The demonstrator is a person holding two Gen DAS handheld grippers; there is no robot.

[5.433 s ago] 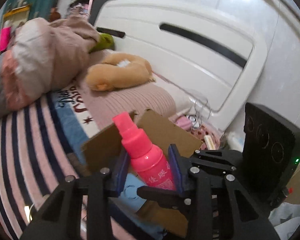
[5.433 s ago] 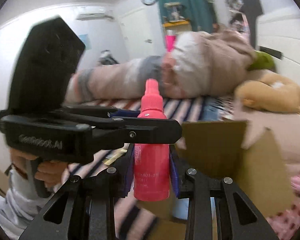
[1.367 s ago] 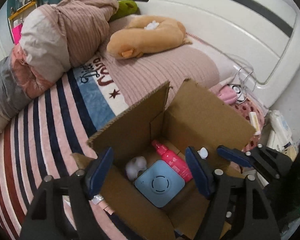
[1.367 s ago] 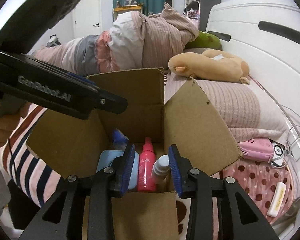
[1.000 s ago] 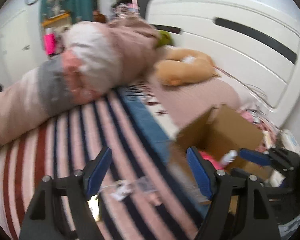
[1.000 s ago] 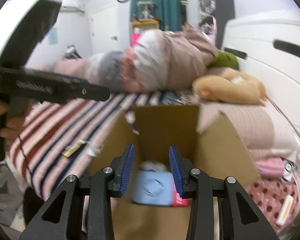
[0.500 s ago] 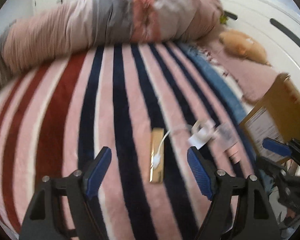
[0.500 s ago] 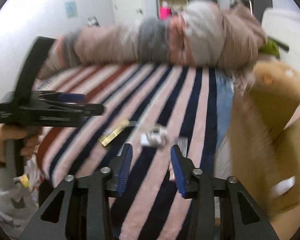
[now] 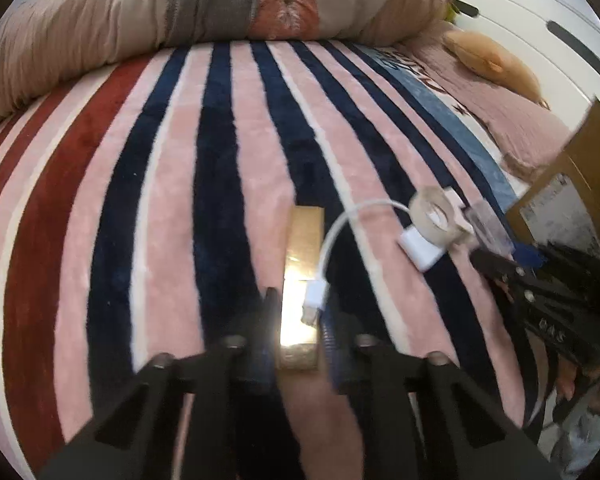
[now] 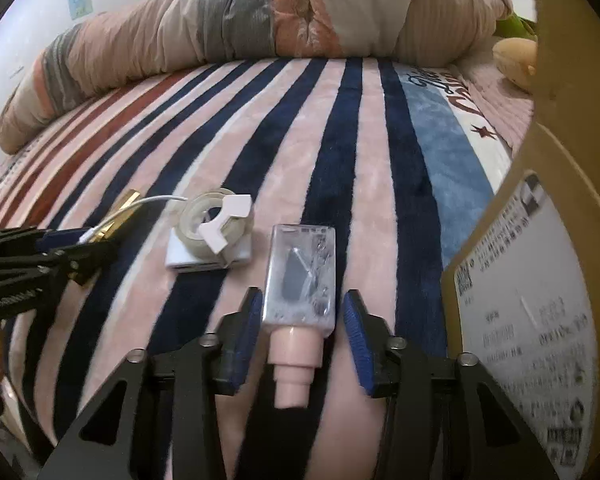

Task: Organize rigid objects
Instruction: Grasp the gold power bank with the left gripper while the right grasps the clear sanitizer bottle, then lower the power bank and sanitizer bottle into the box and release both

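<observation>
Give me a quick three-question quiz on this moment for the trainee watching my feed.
1. True or false: the left gripper straddles the flat gold bar on the striped blanket.
2. Which item lies between the right gripper fingers?
A. clear rectangular bottle with pink cap
B. roll of clear tape
C. white cable
3. Fill in: the tape roll rests on a white ____.

Key: 1 true; 2 A; 3 charger block.
</observation>
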